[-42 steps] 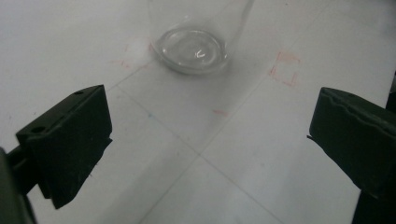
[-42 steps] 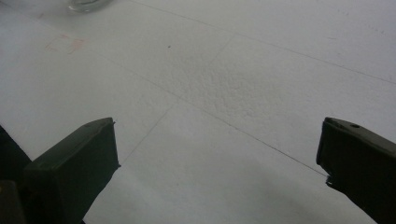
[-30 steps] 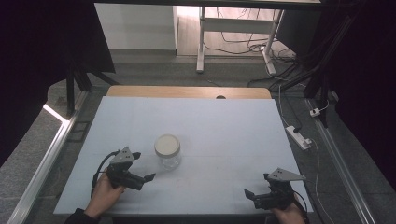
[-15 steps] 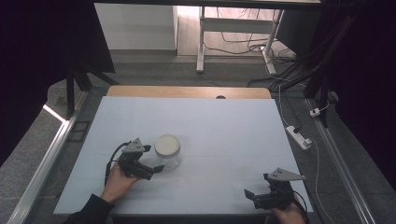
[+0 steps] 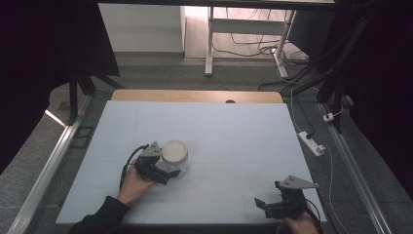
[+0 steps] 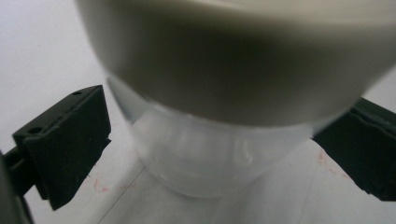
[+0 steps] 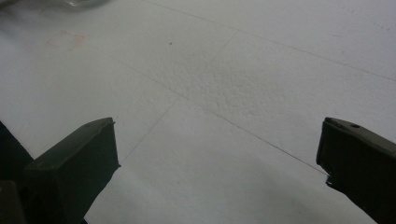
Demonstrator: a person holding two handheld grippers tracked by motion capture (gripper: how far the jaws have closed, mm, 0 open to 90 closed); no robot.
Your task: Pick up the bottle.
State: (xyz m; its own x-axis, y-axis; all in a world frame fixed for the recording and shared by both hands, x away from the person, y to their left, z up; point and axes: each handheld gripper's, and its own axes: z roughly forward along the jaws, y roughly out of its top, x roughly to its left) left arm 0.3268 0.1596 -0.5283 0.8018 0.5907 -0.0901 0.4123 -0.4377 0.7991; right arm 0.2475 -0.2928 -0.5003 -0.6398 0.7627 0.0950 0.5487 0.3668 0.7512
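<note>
1 clear jar (image 5: 174, 158) w/ 1 cream lid (image 5: 174, 151), 2 grippers, 1 table (image 5: 234, 136).

Your jar (image 5: 174, 161) has a clear, colourless body under a cream lid (image 5: 174, 151), which looks duller and beige-grey in the left gripper view (image 6: 233, 56). Your left claw (image 5: 163, 175) is black with a grey plate on top, and your right claw (image 5: 265, 207) is coloured the same. The counter (image 5: 234, 141) is pale blue-white with thin grey lines, faint reddish marks (image 6: 100, 186), and a light wood strip (image 5: 195, 96) along its far edge.
</note>
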